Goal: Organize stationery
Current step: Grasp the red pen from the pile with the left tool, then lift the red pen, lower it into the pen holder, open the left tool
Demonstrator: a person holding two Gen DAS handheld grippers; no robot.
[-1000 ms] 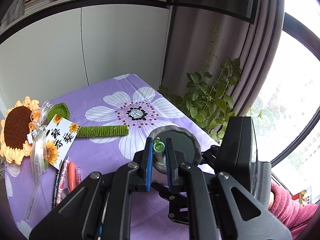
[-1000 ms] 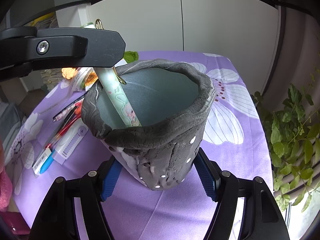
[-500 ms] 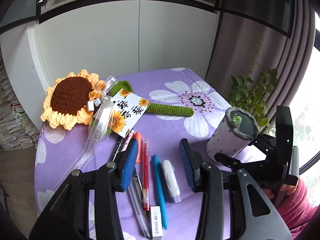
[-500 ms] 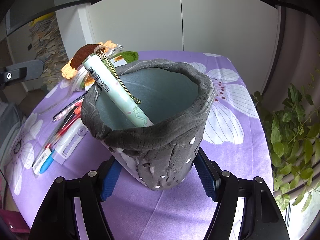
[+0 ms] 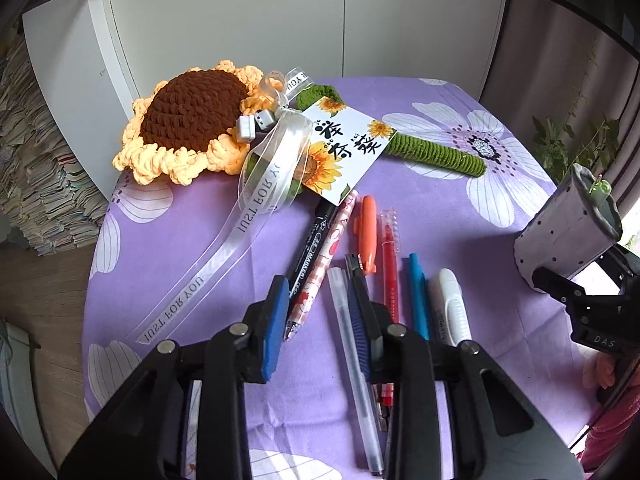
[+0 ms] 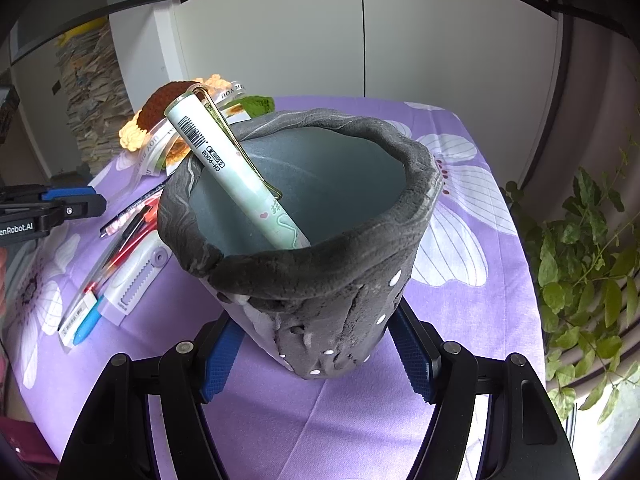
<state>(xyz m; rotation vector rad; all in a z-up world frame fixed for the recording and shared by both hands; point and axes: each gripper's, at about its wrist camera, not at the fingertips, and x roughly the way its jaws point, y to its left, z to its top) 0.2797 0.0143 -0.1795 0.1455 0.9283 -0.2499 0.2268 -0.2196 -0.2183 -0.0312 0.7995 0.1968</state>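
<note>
A home study corner, set up at a small table by a window.

The table point(image 5: 168, 264) wore a purple cloth printed with large white flowers, a domestic touch rather than office furnishing. Behind it stood plain white cupboard doors point(image 6: 452, 36), and tall stacks of papers and magazines point(image 5: 28, 184) rose from a wooden floor at the left. A crocheted sunflower point(image 5: 188, 120) with a gift ribbon and a printed card point(image 5: 344, 152) lay on the cloth as a keepsake, near pens and markers. A leafy green houseplant point(image 6: 580, 248) grew beside a grey curtain point(image 5: 560, 52) at the bright window side.
</note>
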